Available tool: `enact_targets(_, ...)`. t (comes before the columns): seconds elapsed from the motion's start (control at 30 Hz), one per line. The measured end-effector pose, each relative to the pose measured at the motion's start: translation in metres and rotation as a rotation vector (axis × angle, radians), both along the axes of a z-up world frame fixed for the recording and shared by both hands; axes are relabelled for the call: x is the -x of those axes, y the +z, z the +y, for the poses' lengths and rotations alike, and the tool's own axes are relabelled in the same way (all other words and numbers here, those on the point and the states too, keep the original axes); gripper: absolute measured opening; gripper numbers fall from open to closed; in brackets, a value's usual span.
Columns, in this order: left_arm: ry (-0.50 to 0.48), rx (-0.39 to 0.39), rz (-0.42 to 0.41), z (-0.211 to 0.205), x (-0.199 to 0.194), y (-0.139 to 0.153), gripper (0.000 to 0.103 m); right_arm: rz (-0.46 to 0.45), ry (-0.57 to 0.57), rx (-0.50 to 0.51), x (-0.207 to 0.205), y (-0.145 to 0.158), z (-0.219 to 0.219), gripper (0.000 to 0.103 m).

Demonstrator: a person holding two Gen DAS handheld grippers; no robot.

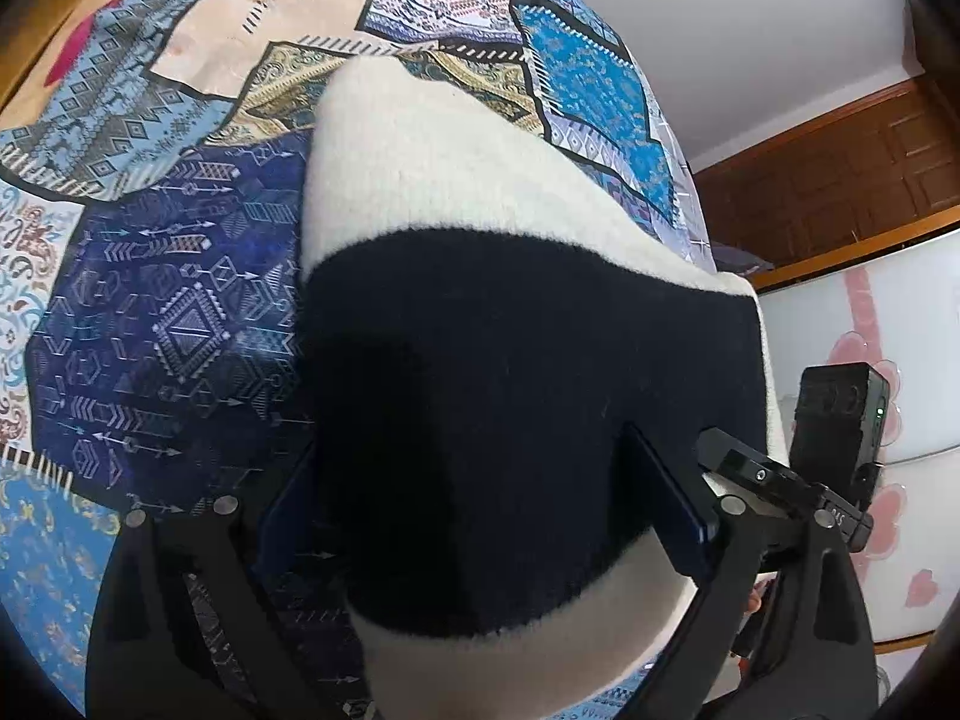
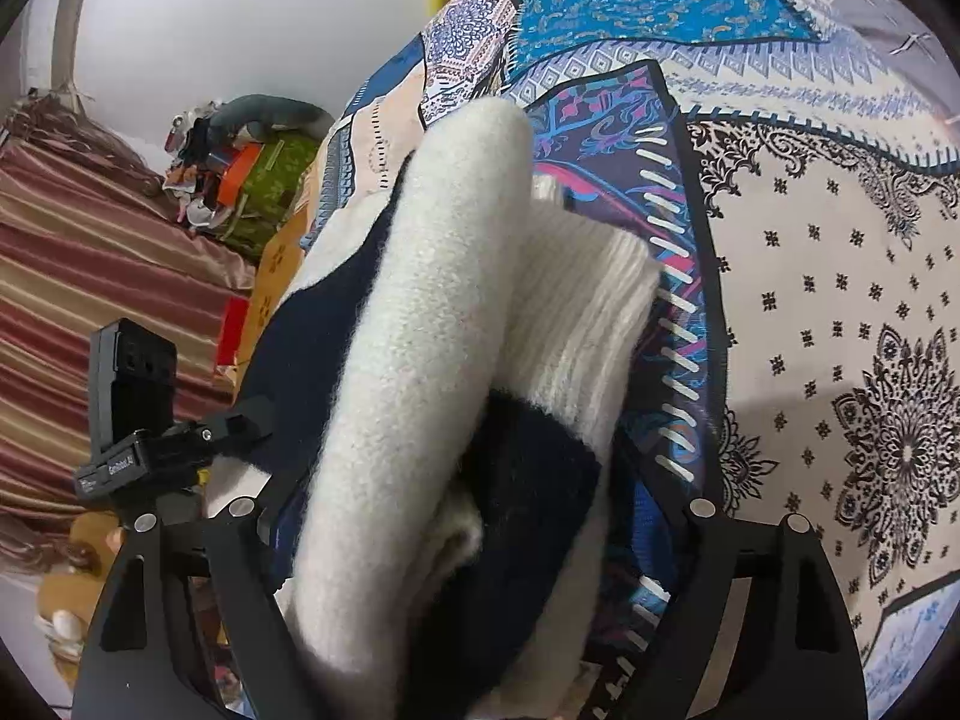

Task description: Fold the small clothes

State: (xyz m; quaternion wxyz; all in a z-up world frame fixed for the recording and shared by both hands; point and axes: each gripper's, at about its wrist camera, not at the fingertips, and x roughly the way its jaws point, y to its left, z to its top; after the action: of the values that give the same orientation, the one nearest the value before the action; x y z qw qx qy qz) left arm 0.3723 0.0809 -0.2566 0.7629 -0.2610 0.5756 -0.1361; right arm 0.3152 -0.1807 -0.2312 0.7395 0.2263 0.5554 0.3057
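Note:
A cream and navy knit sweater (image 1: 510, 360) lies folded into a thick bundle on the patchwork bedspread (image 1: 150, 300). In the left wrist view its navy band fills the space between the fingers of my left gripper (image 1: 468, 450), which stands wide open around it and points down. In the right wrist view the same sweater (image 2: 408, 330) shows as a rolled cream fold with a ribbed cuff and a navy patch. My right gripper (image 2: 468, 480) is open around that end, with bedspread (image 2: 840, 240) showing between the bundle and the right finger. The fingertips are partly hidden by the knit.
A black box-shaped device (image 1: 840, 432) on a mount sits just right of the left gripper; a like one (image 2: 132, 384) sits left of the right gripper. Beyond the bed are a wooden cabinet (image 1: 840, 180), a white flowered door (image 1: 870, 330), striped cloth (image 2: 90, 270) and piled items (image 2: 240, 168).

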Motion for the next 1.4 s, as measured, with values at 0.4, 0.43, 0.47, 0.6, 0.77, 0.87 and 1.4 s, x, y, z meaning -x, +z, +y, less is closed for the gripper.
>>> enact_targets(0.4,-0.048,0.004,-0.108,-0.008,0.015,0.032,0.072,-0.074,0.011,0.004,0.004,0.024,0.002,0.043)
enact_targets(0.43,-0.051,0.000,-0.120,-0.009,0.016,0.037,0.069,-0.085,0.008,0.009,0.005,0.027,0.002,0.042)
enact_targets(0.47,-0.053,-0.002,-0.130,-0.008,0.018,0.041,0.068,-0.095,0.006,0.012,0.005,0.031,0.003,0.041)
enact_targets(0.6,-0.059,-0.022,-0.193,-0.006,0.028,0.065,0.064,-0.146,0.012,0.013,0.008,0.052,0.007,0.040)
enact_targets(0.77,-0.029,-0.032,-0.275,0.007,0.042,0.100,0.064,-0.213,0.022,-0.010,0.011,0.084,0.018,0.040)
enact_targets(0.87,-0.007,-0.040,-0.316,0.019,0.053,0.118,0.064,-0.256,0.032,-0.021,0.015,0.101,0.028,0.040)
enact_targets(1.4,0.095,-0.120,-0.230,0.077,0.079,0.080,0.063,-0.186,0.140,0.071,0.018,0.059,0.099,0.040)
